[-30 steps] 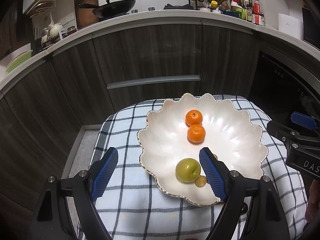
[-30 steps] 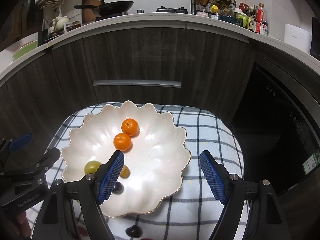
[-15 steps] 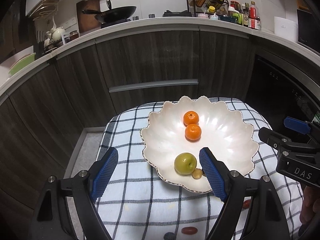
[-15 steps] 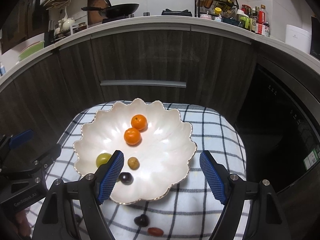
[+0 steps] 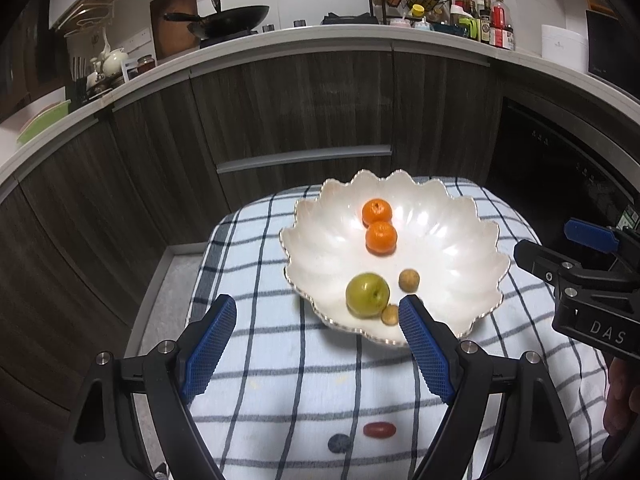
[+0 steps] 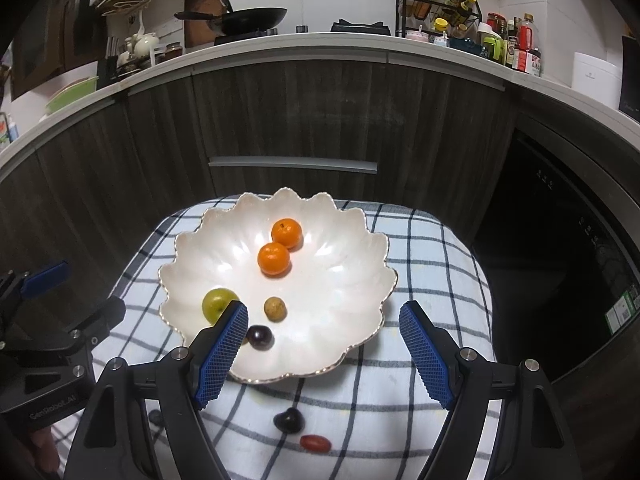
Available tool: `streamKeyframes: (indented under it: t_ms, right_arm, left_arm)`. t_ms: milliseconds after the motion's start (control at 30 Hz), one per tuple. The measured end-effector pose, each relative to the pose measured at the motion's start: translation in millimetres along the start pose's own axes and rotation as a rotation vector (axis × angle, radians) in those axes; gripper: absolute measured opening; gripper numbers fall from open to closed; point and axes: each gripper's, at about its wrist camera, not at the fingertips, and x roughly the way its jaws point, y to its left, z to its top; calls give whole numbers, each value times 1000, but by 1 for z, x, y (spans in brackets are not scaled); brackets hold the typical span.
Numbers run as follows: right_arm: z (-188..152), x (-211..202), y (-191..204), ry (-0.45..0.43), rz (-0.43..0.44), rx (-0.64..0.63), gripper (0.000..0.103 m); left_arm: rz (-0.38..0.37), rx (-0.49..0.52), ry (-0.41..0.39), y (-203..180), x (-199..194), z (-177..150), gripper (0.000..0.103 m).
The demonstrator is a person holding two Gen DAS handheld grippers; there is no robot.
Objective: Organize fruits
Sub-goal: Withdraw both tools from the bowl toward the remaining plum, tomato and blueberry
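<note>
Both tongs stand wide and hold nothing: the left tongs (image 5: 318, 320) hang over the near-left rim of the bowl (image 5: 472, 280), the right tongs (image 6: 324, 328) over its near-right part. Compared with a second ago, both have pulled back and up, so fruit on the cloth (image 6: 420, 240) near the viewer has come into view. In the bowl lie two oranges (image 6: 274, 258), a green fruit (image 6: 218, 304), a brown fruit (image 6: 275, 309) and a dark fruit (image 6: 260, 337). Outside it, on the cloth, lie a dark fruit (image 6: 289, 420), a red fruit (image 6: 315, 443) and a bluish one (image 5: 339, 443). Judgement: the last placement is complete; these three remain to be collected.
</note>
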Motion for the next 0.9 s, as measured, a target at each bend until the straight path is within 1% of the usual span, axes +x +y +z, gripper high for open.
streamKeyframes:
  t_ms: [400, 567, 900]
  right_arm:
    - [-32, 4, 12, 42, 16, -37, 79]
    - [-43, 6, 17, 58, 24, -54, 79]
    - [-67, 12, 28, 83, 45, -83, 79]
  left_arm:
    - [11, 19, 41, 0, 4, -33, 83]
    - [33, 31, 29, 1, 0, -50, 83]
    - [23, 27, 57, 3, 3, -73, 83]
